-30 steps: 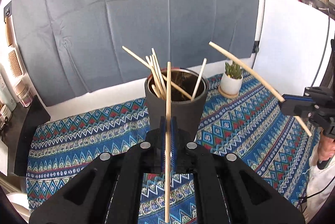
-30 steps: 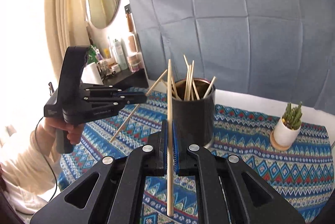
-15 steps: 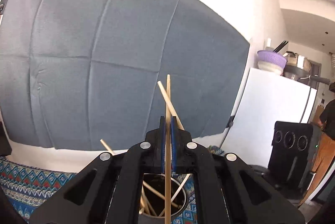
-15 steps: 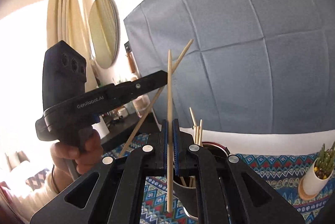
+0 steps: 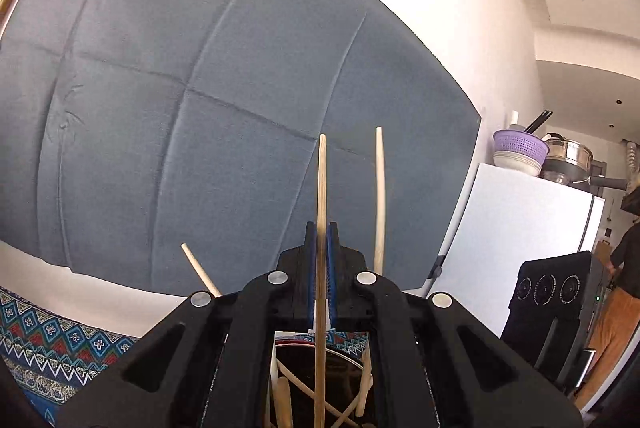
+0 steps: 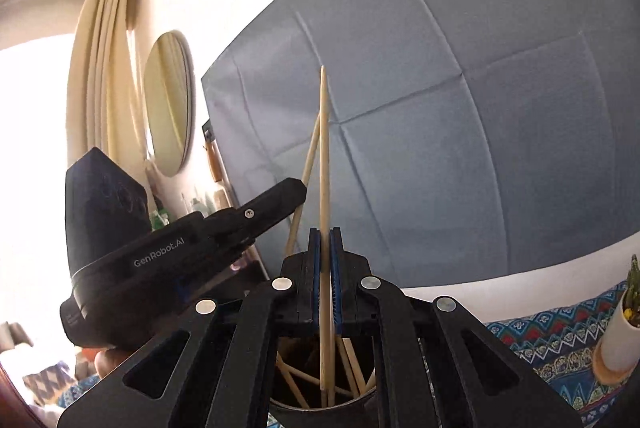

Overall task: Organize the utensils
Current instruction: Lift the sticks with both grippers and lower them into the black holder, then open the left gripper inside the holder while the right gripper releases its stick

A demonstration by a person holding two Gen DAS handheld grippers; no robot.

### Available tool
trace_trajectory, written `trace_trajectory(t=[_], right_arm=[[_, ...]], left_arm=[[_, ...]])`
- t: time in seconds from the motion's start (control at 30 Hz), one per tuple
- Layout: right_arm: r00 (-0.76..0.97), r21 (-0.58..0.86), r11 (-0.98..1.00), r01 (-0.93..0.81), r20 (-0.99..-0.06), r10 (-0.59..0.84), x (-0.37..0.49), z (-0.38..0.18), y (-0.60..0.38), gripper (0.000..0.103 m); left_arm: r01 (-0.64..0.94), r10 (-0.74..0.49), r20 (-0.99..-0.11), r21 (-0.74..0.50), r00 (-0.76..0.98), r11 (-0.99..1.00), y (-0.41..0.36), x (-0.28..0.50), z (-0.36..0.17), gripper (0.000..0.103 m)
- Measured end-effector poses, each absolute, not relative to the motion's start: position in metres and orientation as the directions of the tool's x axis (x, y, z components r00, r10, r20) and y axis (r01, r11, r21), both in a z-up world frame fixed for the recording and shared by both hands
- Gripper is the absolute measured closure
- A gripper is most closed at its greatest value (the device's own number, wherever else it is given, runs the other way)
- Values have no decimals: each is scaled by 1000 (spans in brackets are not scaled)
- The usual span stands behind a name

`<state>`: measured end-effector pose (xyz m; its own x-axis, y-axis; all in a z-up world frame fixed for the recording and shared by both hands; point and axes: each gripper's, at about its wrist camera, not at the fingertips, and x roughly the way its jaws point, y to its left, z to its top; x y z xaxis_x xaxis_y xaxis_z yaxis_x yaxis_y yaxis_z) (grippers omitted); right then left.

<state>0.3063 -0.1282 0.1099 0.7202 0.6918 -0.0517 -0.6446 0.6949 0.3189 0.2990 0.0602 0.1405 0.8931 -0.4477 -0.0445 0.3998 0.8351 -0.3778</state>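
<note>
Two clamped chopsticks [image 5: 321,212] [image 6: 325,164], seemingly upright, tips up.

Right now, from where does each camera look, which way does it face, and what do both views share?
Left wrist: sits on the left tool, facing the grey backdrop over the holder; own fingers clamp a chopstick.
Right wrist: sits on the right tool, facing the same backdrop; own fingers clamp a second chopstick; the left tool shows beside it.
Shared: backdrop, holder with chopsticks, patterned cloth.
</note>
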Motion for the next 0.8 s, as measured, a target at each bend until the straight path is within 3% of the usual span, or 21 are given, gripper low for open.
trace_trajectory(t=[0.13,0.3,0.8], right_arm=[[709,293,698,-653,-87,700,309,104,-122,98],[713,267,711,-651,-106,693,310,104,-120,98],[739,211,749,-628,-139,659,310,103,-118,98]], left_arm=[[425,-471,-9,-415,882,804,63,297,127,98],[418,-468,-52,-375,882,828,61,302,123,98],[418,-465,-44,-369,884,830,68,297,128,98]])
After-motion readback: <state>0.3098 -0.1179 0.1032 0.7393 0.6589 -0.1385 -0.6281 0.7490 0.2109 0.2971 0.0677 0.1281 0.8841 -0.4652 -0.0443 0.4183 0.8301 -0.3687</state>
